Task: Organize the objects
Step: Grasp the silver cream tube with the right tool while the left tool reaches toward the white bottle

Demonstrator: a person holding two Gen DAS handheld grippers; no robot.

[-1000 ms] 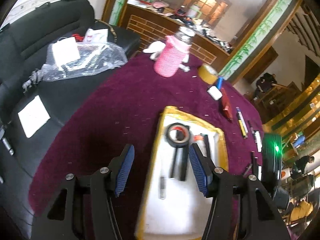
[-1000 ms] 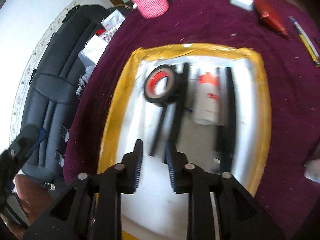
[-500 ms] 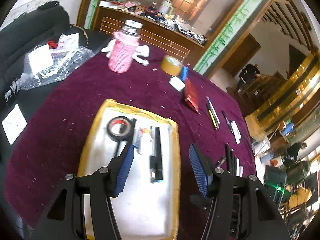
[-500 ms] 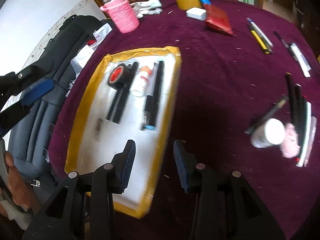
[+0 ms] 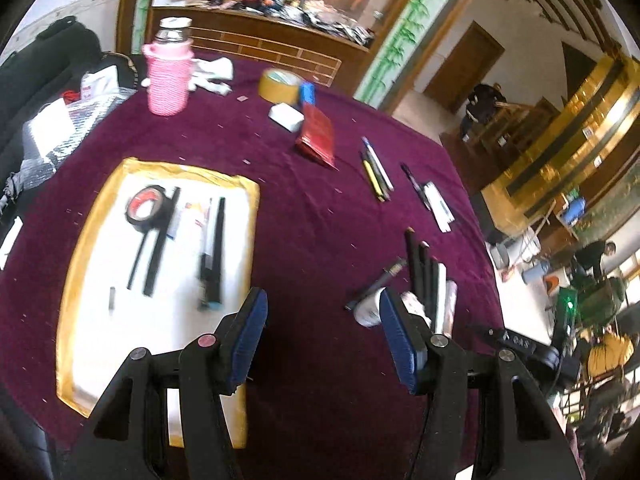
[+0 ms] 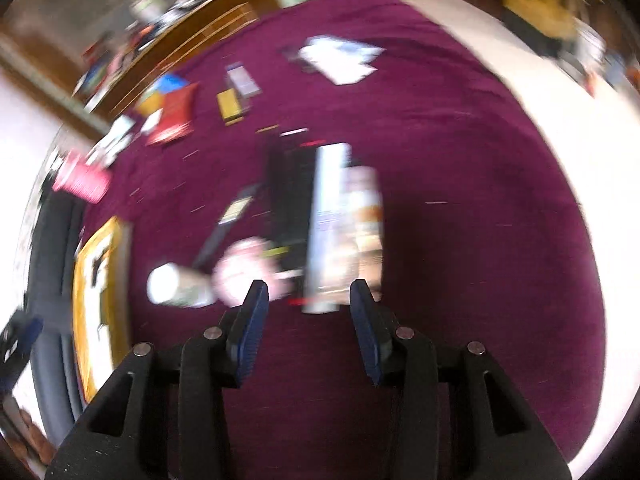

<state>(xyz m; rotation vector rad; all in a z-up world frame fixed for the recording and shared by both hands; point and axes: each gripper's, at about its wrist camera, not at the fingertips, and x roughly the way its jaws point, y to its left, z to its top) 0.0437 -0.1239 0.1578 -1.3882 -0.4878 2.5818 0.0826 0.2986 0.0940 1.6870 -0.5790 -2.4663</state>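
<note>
A round table under a plum cloth point(image 5: 320, 216) fills both views, with a brick-fronted counter and a hall behind it. In the left wrist view a yellow-rimmed white tray point(image 5: 80, 240) lies at nine o'clock, its near corner hidden behind the left gripper point(image 5: 322, 334), whose jaws stand fairly wide with only cloth between them. In the tray sit a black tape roll point(image 5: 145, 210), some black sticks point(image 5: 154, 248) and a dark pen point(image 5: 214, 252), all smeared; a small tube beside the roll is too blurred to read. At three o'clock of the gripper lies a heap of pens point(image 5: 426, 276) with a white bottle point(image 5: 368, 310), partly covered by the right-hand finger. Toward twelve o'clock stand a pink cup point(image 5: 168, 80), yellow tape point(image 5: 278, 86), a white eraser point(image 5: 285, 117) and a red packet point(image 5: 317, 136); loose pens point(image 5: 376, 172) lie at one o'clock. The right wrist view is heavily blurred. The right gripper point(image 6: 306, 322) has just been opening its jaws to a moderate gap, with nothing between them; the heap point(image 6: 320, 224) lies just beyond its tips at twelve o'clock, its pieces running together, and the bottle point(image 6: 176, 284) at ten o'clock. The tray point(image 6: 94, 280) is cut off at nine o'clock. White papers point(image 6: 340, 58) at twelve o'clock cannot be made out.
</note>
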